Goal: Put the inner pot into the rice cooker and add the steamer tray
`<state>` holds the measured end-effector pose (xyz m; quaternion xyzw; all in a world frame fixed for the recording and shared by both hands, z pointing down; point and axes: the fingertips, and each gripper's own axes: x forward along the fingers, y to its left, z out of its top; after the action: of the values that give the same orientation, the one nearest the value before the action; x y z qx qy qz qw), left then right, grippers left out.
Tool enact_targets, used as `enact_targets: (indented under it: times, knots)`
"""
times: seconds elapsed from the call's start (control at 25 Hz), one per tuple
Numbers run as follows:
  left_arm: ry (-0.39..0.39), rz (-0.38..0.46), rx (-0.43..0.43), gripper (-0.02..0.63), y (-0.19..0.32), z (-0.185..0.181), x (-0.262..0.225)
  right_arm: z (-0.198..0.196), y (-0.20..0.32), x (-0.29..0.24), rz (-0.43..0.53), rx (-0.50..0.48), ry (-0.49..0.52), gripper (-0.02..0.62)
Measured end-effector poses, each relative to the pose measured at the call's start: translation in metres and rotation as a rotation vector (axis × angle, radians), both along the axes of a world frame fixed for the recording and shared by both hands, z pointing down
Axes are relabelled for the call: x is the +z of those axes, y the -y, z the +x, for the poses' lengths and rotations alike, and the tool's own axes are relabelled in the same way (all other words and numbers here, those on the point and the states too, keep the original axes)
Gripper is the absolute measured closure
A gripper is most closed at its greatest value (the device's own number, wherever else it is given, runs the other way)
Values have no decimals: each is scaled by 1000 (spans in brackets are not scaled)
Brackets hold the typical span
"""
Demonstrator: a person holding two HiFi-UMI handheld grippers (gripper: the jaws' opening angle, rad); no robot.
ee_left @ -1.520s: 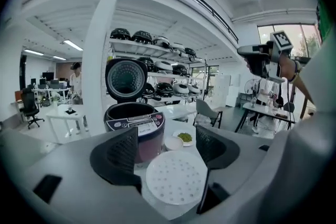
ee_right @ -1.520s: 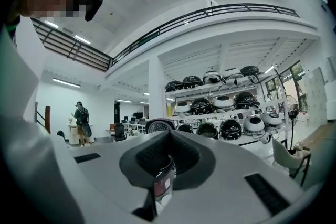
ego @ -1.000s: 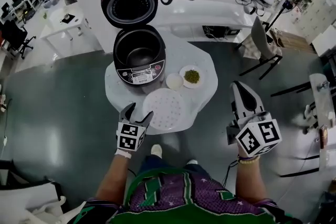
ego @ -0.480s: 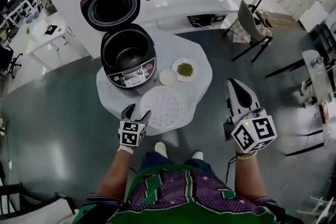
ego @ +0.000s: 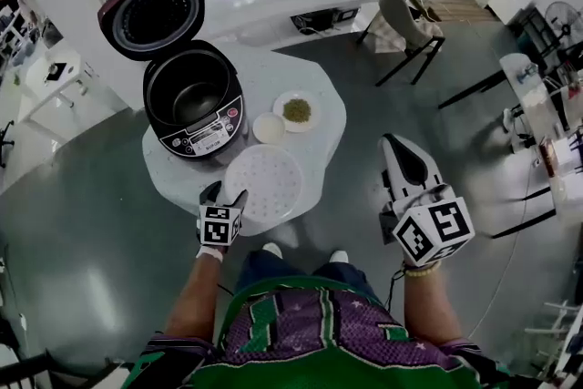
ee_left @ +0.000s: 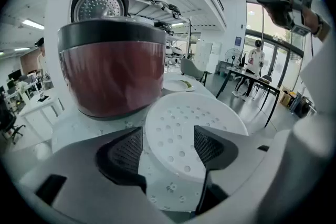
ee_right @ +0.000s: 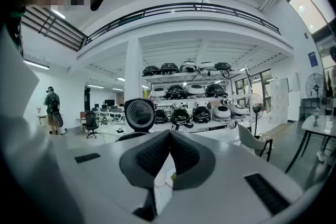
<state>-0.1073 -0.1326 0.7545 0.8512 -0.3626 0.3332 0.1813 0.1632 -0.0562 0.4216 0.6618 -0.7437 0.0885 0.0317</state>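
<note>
Left hand-held gripper (ego: 225, 192): jaws wide, just easing closed astride the near rim of the steamer tray (ego: 264, 183), not pinching yet.
Steamer tray: flat on my counter (ego: 321, 139) before the open rice cooker (ego: 206, 139), so I can lift it straight in.
Right hand-held gripper (ego: 393, 142): shut, empty, parked clear.

On your surface (ego: 321, 148) stands one rice cooker (ego: 193, 100) and, beside that cooker, one perforated steamer tray (ego: 264, 185), one empty white saucer (ego: 269, 127) and one plate of green bits (ego: 296, 111). You hold one left hand-held gripper (ego: 226, 192) and one right hand-held gripper (ego: 393, 144).
</note>
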Motion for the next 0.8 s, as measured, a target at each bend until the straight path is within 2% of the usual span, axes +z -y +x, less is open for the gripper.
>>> enact_targets:
  times: [0.32, 0.44, 0.52, 0.64, 0.8]
  knots:
    - [21, -18, -13, 275, 10, -2, 23, 1, -6, -2, -9, 23, -18, 588]
    - [-37, -67, -71, 287, 15, -5, 28, 1, -5, -2, -14, 26, -22, 588]
    - [-58, -87, -98, 310, 18, -5, 30, 0, -4, -3, -15, 25, -25, 588]
    - [-44, -89, -103, 329, 21, -4, 35, -2, -3, -2, -15, 22, -26, 588]
    - [-39, -101, -122, 392, 22, -4, 36, -3, -2, -1, -23, 20, -27, 588]
